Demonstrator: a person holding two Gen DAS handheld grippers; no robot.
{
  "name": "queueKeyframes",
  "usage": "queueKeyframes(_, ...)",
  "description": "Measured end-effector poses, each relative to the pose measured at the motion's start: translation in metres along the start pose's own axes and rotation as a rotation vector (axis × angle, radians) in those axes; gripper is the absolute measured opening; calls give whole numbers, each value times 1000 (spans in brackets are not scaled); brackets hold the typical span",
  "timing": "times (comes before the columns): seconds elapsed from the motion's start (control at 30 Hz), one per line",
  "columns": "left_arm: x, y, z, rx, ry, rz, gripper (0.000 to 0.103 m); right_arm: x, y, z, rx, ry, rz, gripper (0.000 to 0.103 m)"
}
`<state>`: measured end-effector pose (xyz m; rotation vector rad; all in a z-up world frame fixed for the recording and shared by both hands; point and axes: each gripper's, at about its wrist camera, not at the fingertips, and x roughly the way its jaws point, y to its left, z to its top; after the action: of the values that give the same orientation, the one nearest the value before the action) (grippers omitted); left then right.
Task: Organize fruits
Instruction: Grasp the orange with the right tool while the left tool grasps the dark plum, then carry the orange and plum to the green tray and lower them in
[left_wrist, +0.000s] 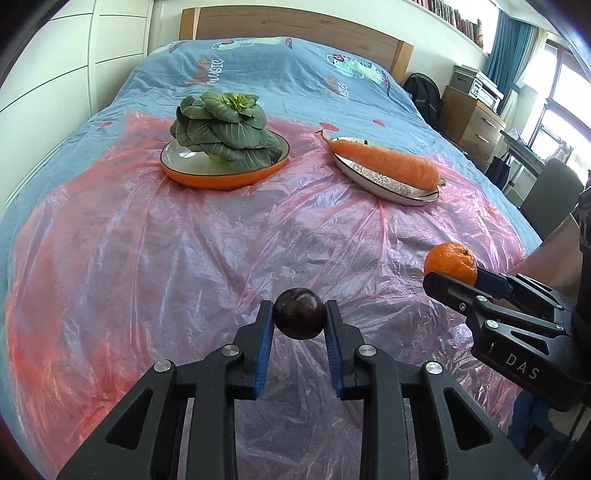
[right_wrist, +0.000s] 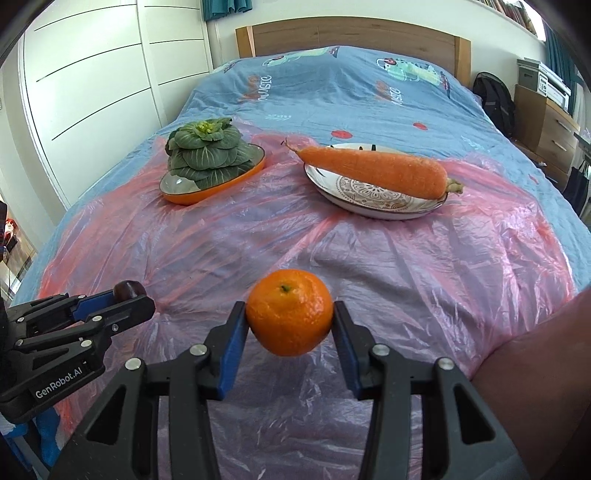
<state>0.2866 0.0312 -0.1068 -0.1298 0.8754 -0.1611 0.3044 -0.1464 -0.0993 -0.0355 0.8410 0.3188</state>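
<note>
beyond both loaded tools, greens plate (left_wrist: 221, 177) beside carrot plate (right_wrist: 373, 206)

two wrist fisheyes side by side, close above bed (left_wrist: 258, 66), angled down toward headboard, sharing both plates

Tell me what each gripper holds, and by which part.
Left gripper: dark plum, by its sides. Right gripper: mandarin, by its sides.
</note>
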Motion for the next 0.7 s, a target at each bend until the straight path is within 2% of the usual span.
queueKeyframes(0.47, -87, -2, -25, -7, -38, -5, 23, -100, 26, -24, 12, -49, 57, 59)
queueKeyframes(0.7, -133, -14, -49, -21, -45, -44, 23, -151, 29, -47, 31, -64, 55, 59)
